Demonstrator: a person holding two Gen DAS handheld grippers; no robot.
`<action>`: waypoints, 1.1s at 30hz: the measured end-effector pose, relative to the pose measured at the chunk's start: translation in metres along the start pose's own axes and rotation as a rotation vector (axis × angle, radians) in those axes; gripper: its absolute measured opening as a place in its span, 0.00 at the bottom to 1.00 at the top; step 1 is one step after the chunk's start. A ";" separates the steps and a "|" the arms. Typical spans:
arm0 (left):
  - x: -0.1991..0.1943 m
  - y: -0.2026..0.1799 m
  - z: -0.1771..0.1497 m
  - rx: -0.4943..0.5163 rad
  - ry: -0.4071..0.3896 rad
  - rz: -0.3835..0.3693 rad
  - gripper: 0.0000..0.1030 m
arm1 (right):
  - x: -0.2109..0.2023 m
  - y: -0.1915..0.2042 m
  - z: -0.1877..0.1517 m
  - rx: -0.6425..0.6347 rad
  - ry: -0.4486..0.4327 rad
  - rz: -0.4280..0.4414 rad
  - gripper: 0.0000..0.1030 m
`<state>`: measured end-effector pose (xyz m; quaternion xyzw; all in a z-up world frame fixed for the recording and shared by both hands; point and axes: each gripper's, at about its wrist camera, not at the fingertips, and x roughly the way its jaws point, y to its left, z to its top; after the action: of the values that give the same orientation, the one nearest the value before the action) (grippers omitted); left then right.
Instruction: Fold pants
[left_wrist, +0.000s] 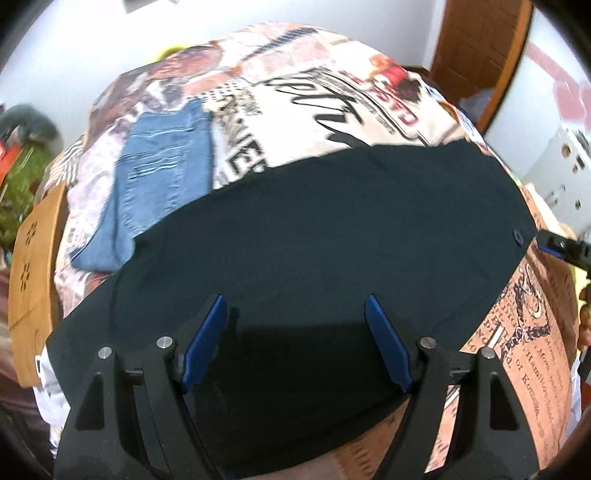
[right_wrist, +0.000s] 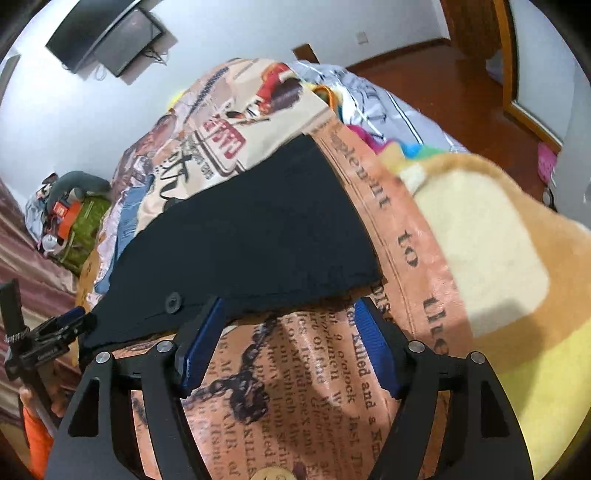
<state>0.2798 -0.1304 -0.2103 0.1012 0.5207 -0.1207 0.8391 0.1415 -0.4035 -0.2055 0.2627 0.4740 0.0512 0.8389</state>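
Black pants (left_wrist: 314, 221) are lying flat on the printed bedspread (left_wrist: 332, 110), long axis running side to side across the left wrist view, buttoned waist end (left_wrist: 517, 233) pointing right. Left hand-held gripper (left_wrist: 297, 317) is hovering over the near edge, jaws spread wide, gripping nothing. Right hand-held gripper (right_wrist: 291, 317) is sitting wide open at the waist edge (right_wrist: 295, 299), holding nothing. Folded blue jeans (left_wrist: 155, 177) are lying beyond.

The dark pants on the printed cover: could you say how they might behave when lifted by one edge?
The dark pants lie flat and thin, so they would likely droop limply. Their hem follows the printed cover closely, suggesting soft, light fabric that may drag rather than slide.
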 end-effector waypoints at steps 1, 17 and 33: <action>0.002 -0.004 0.002 0.011 -0.002 0.002 0.75 | 0.004 -0.002 0.001 0.012 0.009 0.007 0.67; 0.022 -0.025 0.023 0.032 0.011 -0.055 0.84 | 0.032 0.004 0.022 -0.031 -0.067 0.018 0.21; -0.037 0.005 0.014 -0.039 -0.120 -0.013 0.84 | -0.027 0.066 0.060 -0.202 -0.251 0.010 0.05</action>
<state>0.2768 -0.1265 -0.1708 0.0738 0.4725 -0.1219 0.8697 0.1863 -0.3795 -0.1277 0.1837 0.3565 0.0694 0.9134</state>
